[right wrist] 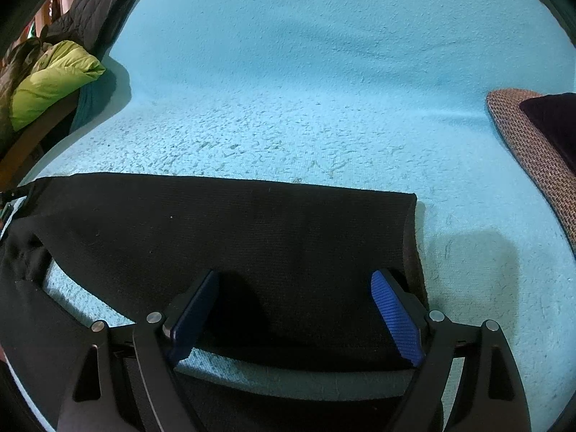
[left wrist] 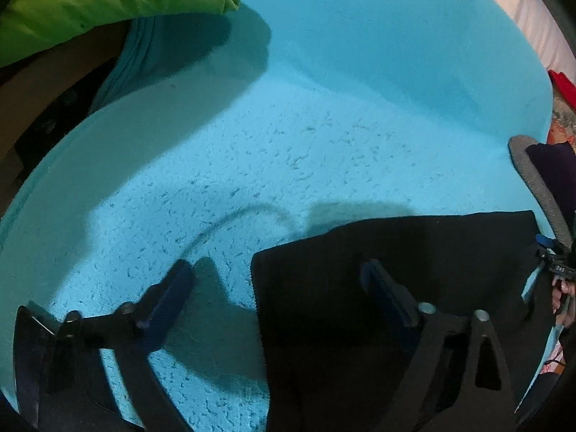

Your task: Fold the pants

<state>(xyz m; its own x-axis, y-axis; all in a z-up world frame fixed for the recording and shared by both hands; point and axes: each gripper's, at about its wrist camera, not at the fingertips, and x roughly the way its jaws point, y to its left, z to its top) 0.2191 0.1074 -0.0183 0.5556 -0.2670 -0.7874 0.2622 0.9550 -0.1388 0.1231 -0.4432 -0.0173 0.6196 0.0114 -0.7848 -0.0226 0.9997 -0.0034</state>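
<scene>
The black pants (right wrist: 216, 223) lie flat on a turquoise blanket (right wrist: 324, 90), as a wide band with a straight far edge. A second dark part runs along the lower left. My right gripper (right wrist: 297, 277) hovers open just above the band near its right end, its blue pads (right wrist: 396, 316) apart with nothing pinched. In the left wrist view the pants (left wrist: 432, 244) fill the lower right. My left gripper (left wrist: 277, 270) stands open astride their left edge, one finger over the blanket (left wrist: 324, 108), the other over the cloth.
A lime-green puffy jacket (left wrist: 108, 0) (right wrist: 54, 86) and a black jacket (right wrist: 97, 10) sit at the blanket's far left. A woven grey-brown cushion (right wrist: 532, 151) (left wrist: 536, 183) with a dark item on it lies at the right. A person's hand (left wrist: 565, 298) shows at the right edge.
</scene>
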